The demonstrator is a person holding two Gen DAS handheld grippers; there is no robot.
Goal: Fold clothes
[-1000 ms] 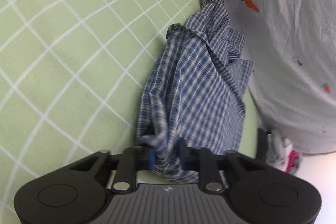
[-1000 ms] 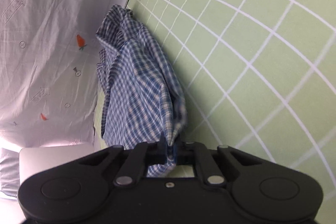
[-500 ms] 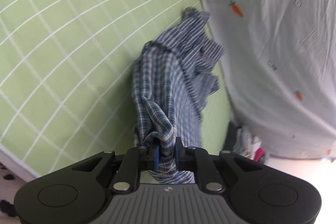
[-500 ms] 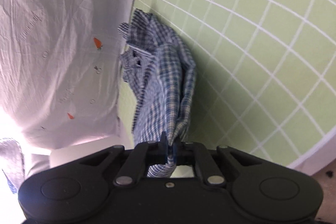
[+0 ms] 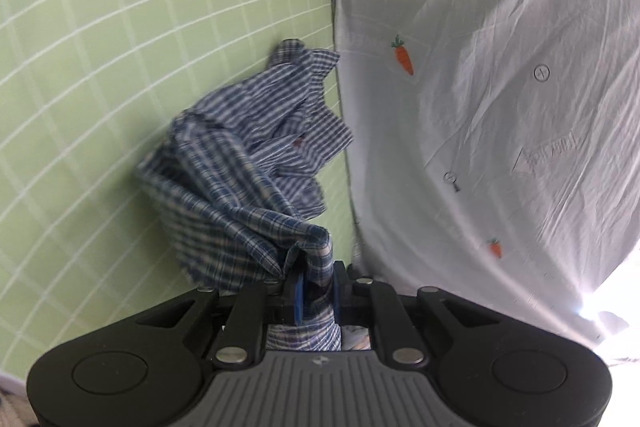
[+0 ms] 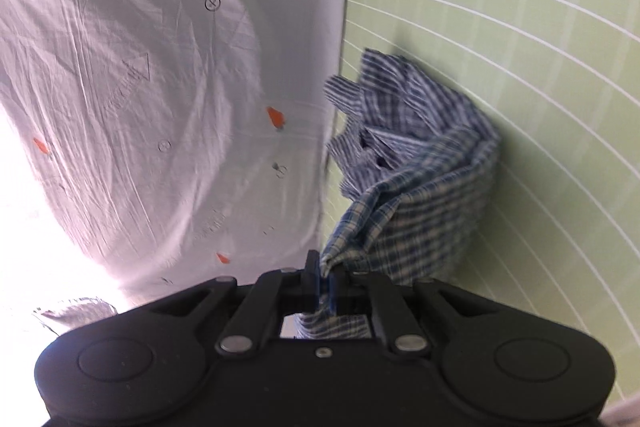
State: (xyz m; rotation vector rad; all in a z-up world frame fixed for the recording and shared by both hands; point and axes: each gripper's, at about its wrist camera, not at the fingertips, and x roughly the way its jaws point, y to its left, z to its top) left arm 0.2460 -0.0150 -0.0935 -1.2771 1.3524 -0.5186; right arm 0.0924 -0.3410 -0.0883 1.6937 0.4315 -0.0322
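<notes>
Two grippers, one plaid shirt, lifted off the green grid mat.
Left view: left gripper (image 5: pixel 316 287) clamped on plaid shirt (image 5: pixel 240 187), bunched toward 11 o'clock over green grid mat (image 5: pixel 100 67). Right view: right gripper (image 6: pixel 325 281) pinches a hem corner; cloth hangs toward 1 o'clock. Advise spreading both grips apart before laying flat.

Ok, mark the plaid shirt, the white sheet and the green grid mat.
plaid shirt (image 5: pixel 224 211): left wrist view, bunched body.
white sheet (image 5: pixel 500 107): left wrist view, wrinkled middle.
green grid mat (image 6: pixel 540 67): right wrist view, bare surface.

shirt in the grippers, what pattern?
Blue-and-white plaid shirt, with finer stripes toward its far end. Clearest in the left wrist view.
</notes>
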